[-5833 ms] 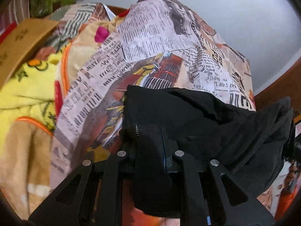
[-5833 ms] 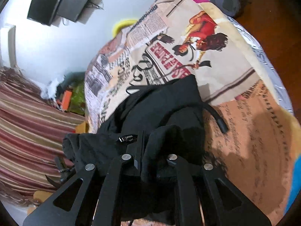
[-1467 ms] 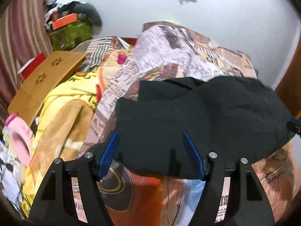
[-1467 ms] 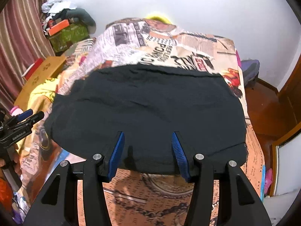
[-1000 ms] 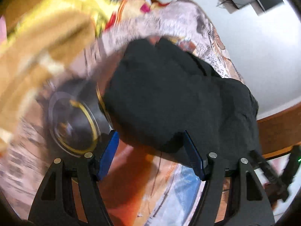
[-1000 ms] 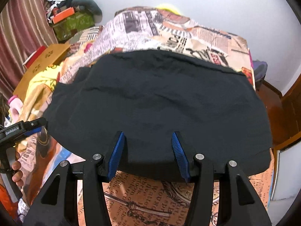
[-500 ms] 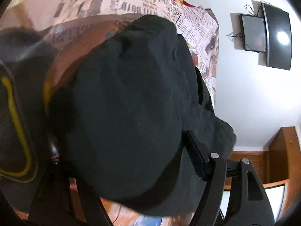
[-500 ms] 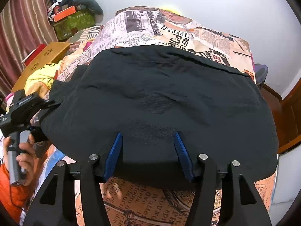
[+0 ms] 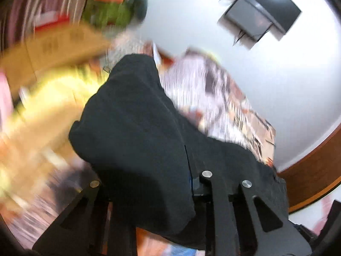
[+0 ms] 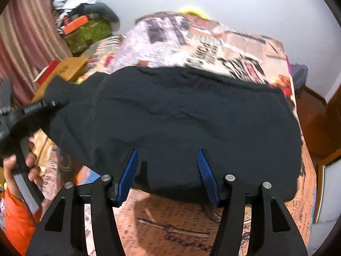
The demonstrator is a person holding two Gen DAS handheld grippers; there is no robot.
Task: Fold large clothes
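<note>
The black garment (image 10: pixel 181 123) lies spread across the newspaper-print bedspread (image 10: pixel 204 42), its left corner raised off the bed and draped over the left gripper (image 9: pixel 153 183), whose jaws are closing with the cloth between them, though the fabric hides the pads and I cannot tell whether they press it yet. The right gripper (image 10: pixel 167 170) hovers at the garment's near edge with its 2 blue pads (image 10: pixel 127 175) standing apart and clamping nothing. At far left a hand (image 10: pixel 20 166) holds the left tool's handle.

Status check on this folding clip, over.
Left gripper closing on black garment corner. Right gripper open, empty, at near hem. Garment spread on bed. Nothing obstructing.
</note>
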